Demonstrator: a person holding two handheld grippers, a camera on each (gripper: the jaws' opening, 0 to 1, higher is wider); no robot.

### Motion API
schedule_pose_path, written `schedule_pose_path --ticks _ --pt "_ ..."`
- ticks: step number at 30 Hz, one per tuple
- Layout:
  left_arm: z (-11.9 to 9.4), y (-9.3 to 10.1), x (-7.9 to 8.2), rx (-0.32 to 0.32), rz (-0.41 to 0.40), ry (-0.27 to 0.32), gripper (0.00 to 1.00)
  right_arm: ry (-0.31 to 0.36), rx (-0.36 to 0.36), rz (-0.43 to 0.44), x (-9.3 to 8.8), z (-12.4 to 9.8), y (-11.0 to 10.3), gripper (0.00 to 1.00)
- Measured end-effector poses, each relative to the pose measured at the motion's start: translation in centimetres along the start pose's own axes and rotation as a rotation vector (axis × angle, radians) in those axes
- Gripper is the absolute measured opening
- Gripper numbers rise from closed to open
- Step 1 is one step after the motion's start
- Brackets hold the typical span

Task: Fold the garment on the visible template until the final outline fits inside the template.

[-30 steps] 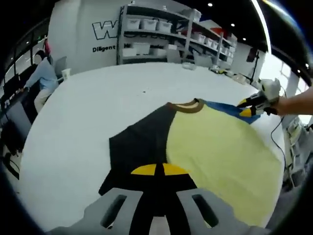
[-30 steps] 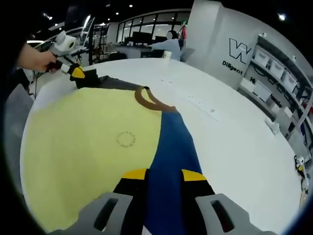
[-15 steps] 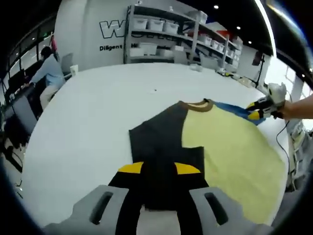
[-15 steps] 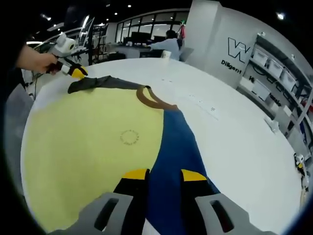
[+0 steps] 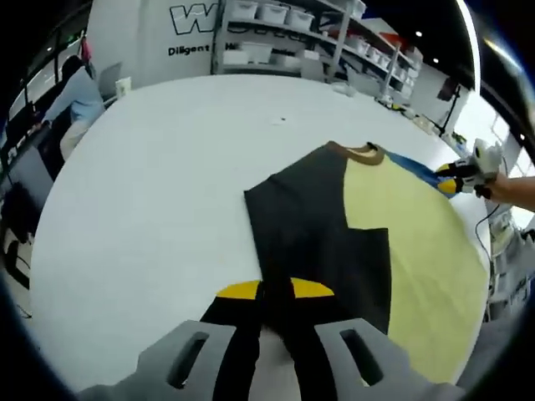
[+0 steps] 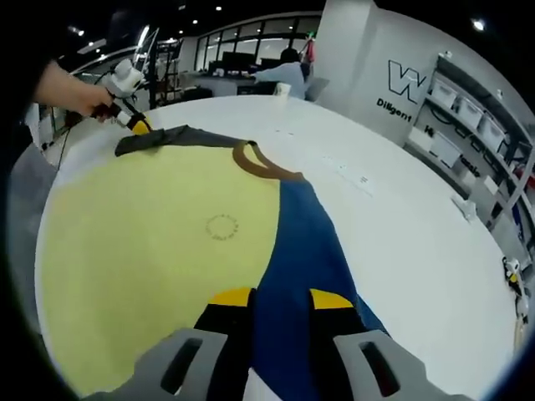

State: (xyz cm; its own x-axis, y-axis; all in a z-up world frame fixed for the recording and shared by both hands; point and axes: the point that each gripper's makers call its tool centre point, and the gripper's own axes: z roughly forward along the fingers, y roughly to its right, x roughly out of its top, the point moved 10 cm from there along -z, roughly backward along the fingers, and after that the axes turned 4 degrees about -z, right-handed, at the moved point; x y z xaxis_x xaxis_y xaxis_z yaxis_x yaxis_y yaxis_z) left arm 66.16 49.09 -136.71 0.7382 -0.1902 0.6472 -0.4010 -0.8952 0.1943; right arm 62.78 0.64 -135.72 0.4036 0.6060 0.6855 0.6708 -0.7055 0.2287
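The garment lies spread on the white table (image 5: 150,192): a yellow body (image 5: 418,242), a brown collar (image 5: 358,150), a black side (image 5: 301,209) and a blue side (image 6: 305,251). My left gripper (image 5: 276,290) is shut on the black fabric, and a fold of that fabric lies over part of the yellow. My right gripper (image 6: 280,298) is shut on the blue fabric. A hand holds the right gripper (image 5: 458,174) at the blue edge in the left gripper view. In the right gripper view the left gripper (image 6: 138,125) sits at the black edge (image 6: 167,138). A small ring mark (image 6: 221,226) shows on the yellow.
Shelves with white bins (image 5: 276,17) stand behind the table by a wall with lettering (image 6: 410,92). A person sits at a desk (image 5: 75,88) beyond the table's far edge. Small labels (image 6: 364,180) lie on the bare white top to the right of the blue side.
The left gripper has carried the black fabric across, so more black now overlaps the yellow body. The right gripper keeps its hold on the blue side and has barely moved.
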Motion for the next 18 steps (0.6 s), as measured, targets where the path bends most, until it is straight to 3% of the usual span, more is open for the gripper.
schedule_pose_path --ticks 4,11,12,15,18 --pt "-0.8 -0.1 0.2 0.010 -0.032 0.031 0.07 -0.006 0.001 0.004 -0.2 0.1 -0.1 0.18" --pt "-4.2 -1.8 0.8 0.075 -0.157 0.187 0.05 -0.017 0.001 0.017 -0.9 0.2 0.0 0.17" --pt "-4.6 -2.1 0.7 0.065 -0.179 0.189 0.05 -0.021 0.001 0.018 -1.1 0.2 0.1 0.17" --pt "-5.6 -3.4 0.2 0.120 -0.169 0.188 0.05 -0.036 0.000 0.036 -1.6 0.4 0.3 0.16" --pt "-6.7 -5.3 -0.5 0.171 -0.241 0.203 0.05 -0.031 -0.003 0.055 -1.8 0.5 0.4 0.16"
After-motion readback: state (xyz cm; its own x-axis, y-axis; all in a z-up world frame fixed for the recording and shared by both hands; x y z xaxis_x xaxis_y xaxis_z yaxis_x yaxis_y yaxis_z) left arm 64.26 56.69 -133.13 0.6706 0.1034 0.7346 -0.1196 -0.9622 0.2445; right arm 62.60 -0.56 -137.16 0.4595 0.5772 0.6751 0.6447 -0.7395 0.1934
